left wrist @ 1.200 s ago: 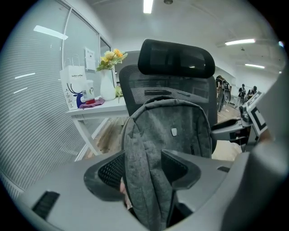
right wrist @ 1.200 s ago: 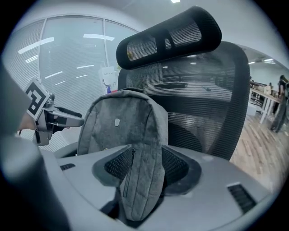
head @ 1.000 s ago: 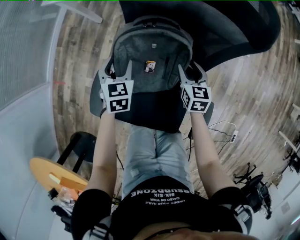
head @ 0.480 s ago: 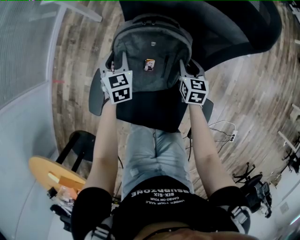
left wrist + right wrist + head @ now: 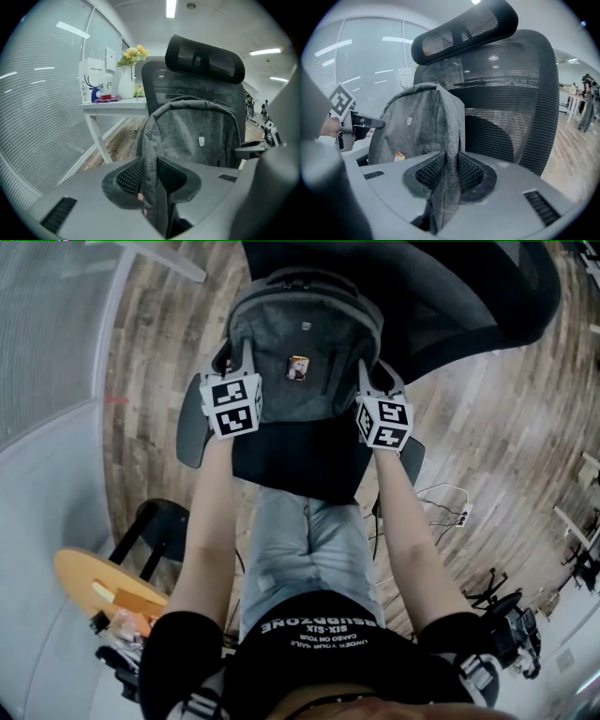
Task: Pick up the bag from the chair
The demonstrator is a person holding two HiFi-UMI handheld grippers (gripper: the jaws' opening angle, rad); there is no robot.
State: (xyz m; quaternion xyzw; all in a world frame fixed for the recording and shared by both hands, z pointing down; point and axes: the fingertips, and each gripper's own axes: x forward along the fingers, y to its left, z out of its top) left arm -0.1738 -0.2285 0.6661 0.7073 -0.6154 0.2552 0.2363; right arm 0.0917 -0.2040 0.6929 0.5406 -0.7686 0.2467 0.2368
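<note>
Head view showed the grey backpack [image 5: 302, 334] upright on the office chair [image 5: 469, 296] against its backrest, with the left gripper [image 5: 151, 176] and right gripper [image 5: 451, 171] having just closed their fingers onto its side edges, seemingly ready to lift.

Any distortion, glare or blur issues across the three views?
Head view: strong fisheye, floor planks bow around the sharp backpack. Left gripper view: ceiling light blown out, corners vignetted black. Right gripper view: backpack crisp, background right of the chair soft.
</note>
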